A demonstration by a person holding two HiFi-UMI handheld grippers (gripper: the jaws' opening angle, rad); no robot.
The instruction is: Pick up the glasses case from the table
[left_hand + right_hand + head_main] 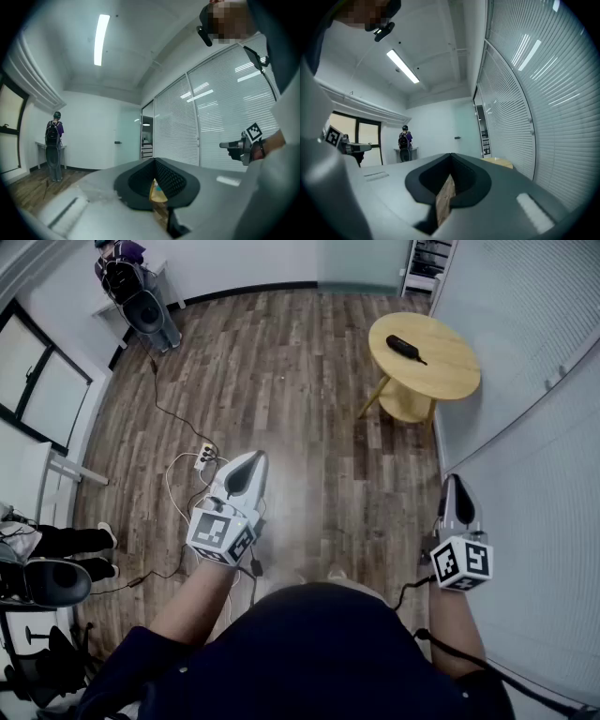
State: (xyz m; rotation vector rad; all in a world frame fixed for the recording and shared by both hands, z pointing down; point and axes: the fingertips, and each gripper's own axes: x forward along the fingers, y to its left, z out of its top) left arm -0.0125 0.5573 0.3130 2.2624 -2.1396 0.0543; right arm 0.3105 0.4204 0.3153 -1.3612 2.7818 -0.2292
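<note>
In the head view, the glasses case (407, 348) is seen lying on the round worktop (457, 373), far ahead of the left gripper (251, 461) and the right gripper (453, 484). In the left gripper view, its fingers (176, 180) are seen pressed together, empty. In the right gripper view, the fingers (469, 178) are likewise shut, with the worktop's edge beyond them.

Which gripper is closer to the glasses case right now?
Right, probably. The right gripper is almost straight below the glasses case in the head view; the left gripper is down and far to its left. Neither is at the table.
</note>
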